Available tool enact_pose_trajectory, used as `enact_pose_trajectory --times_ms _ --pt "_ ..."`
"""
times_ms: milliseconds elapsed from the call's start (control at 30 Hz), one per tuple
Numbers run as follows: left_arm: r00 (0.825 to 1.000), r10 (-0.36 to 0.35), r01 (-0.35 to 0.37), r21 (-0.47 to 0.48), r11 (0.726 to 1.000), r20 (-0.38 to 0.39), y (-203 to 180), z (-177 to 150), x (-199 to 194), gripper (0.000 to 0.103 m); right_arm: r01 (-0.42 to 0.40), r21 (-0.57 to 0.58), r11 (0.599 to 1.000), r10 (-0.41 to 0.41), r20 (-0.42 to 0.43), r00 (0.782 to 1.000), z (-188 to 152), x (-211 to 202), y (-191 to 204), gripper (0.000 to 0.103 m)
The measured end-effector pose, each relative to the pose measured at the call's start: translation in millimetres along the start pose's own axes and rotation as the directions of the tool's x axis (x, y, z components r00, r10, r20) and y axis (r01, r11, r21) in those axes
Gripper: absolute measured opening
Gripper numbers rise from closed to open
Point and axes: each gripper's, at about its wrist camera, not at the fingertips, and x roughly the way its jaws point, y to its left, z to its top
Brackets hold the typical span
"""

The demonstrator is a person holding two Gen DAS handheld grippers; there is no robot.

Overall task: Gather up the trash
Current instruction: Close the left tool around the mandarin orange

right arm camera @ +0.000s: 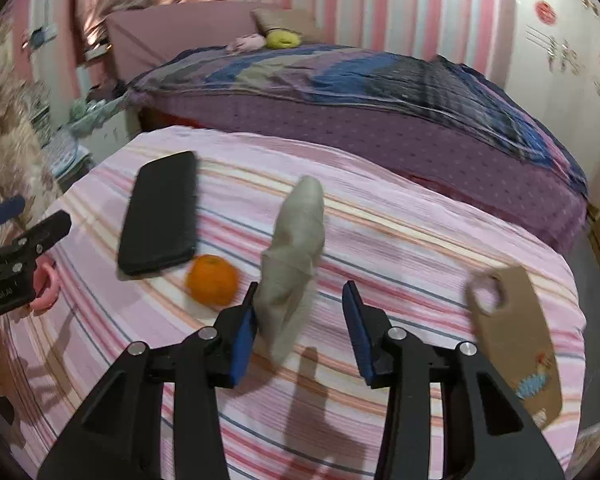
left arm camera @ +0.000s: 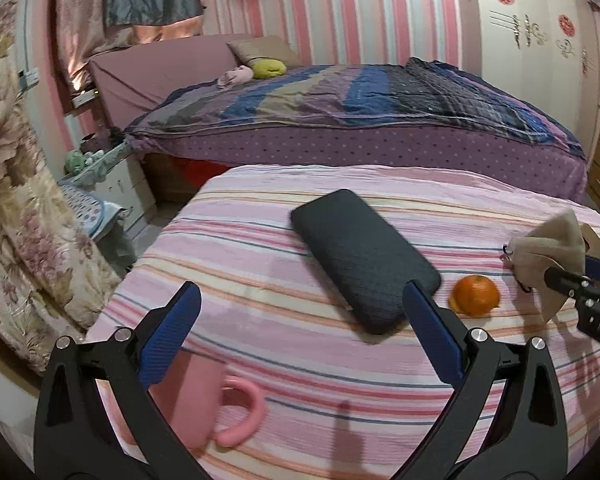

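At the worktop's left edge, left gripper [left arm camera: 300,332] spread over pink mug [left arm camera: 204,404]. Right of centre, crumpled beige paper tissue [right arm camera: 296,256] hangs against right gripper's [right arm camera: 300,312] left finger, fingers parted. Probably light, limp; pinch mid-fold.

Only "DA" legible, right hand-held gripper [left arm camera: 556,276].

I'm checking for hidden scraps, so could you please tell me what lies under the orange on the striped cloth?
A thin sliver of orange peel pokes out at the left base of the orange, on the striped cloth. Whatever sits directly beneath the fruit is covered and cannot be seen.
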Motion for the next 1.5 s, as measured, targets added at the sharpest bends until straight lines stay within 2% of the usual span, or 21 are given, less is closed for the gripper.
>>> enact_pose_trajectory --times_ms 200,333,367,400,500,700,733,767,833,967,1033,1233,1300,1367,1400,1500 --pt "0.999 -0.038 0.038 0.015 0.999 -0.018 -22 0 3 0.097 -0.056 0.058 0.997 0.056 -0.003 0.998 -1 3 -18 0.042" --pt "0.998 -0.041 0.042 0.019 0.999 -0.039 -32 -2 7 0.097 -0.069 0.025 0.997 0.069 -0.002 0.998 0 12 -10 0.042" --pt "0.998 -0.044 0.045 0.019 0.999 -0.045 -34 -3 8 0.097 -0.069 0.02 0.997 0.069 -0.003 0.998 1 13 -9 0.036" --pt "0.998 -0.047 0.047 0.017 0.999 -0.05 -35 -2 9 0.097 -0.07 0.007 0.998 0.07 -0.008 0.998 1 15 -7 0.024" --pt "0.995 -0.069 0.069 0.005 0.998 -0.066 -38 -3 12 0.097 -0.072 0.002 0.997 0.072 0.002 0.997 -2 12 -10 0.016" --pt "0.985 -0.148 0.146 -0.028 0.989 -0.092 -53 -6 18 0.097 -0.026 0.024 0.999 0.024 0.075 0.997 -14 -28 -37 0.014" --pt "0.982 -0.16 0.158 -0.028 0.987 -0.096 -58 -7 19 0.096 0.006 0.03 1.0 -0.009 0.082 0.997 -25 -41 -46 0.014" --pt "0.98 -0.171 0.169 -0.027 0.985 -0.1 -61 -9 20 0.094 0.005 0.03 1.0 -0.008 0.082 0.997 -24 -41 -46 0.014" --pt "0.975 -0.195 0.194 -0.019 0.981 -0.107 -69 -12 23 0.087 0.049 0.06 0.997 -0.054 0.089 0.995 -44 -57 -60 0.014" --pt "0.963 -0.233 0.232 -0.022 0.972 -0.136 -83 -17 31 0.077 0.049 0.122 0.991 -0.062 0.104 0.993 -60 -67 -77 0.014" --pt "0.963 -0.227 0.228 -0.008 0.974 -0.143 -88 -18 35 0.075 0.024 0.184 0.983 -0.045 0.11 0.993 -74 -69 -92 0.014" --pt "0.969 -0.21 0.209 -0.019 0.978 -0.129 -98 -11 42 0.074 0.032 0.166 0.986 -0.053 0.122 0.991 -71 -69 -92 0.014" --pt "0.969 -0.208 0.211 0.009 0.977 -0.132 -105 -10 42 0.069 0.058 0.125 0.99 -0.074 0.127 0.989 -70 -67 -84 0.014" --pt "0.962 -0.228 0.235 0.037 0.971 -0.149 -112 -12 42 0.048 0.055 0.124 0.991 -0.071 0.128 0.989 -72 -68 -83 0.014" --pt "0.957 -0.239 0.25 0.045 0.967 -0.167 -114 -13 45 0.044 0.052 0.118 0.992 -0.067 0.125 0.99 -72 -67 -81 0.014" --pt "0.954 -0.236 0.249 0.047 0.967 -0.183 -116 -14 47 0.032 0.052 0.118 0.992 -0.067 0.126 0.99 -72 -68 -82 0.014"
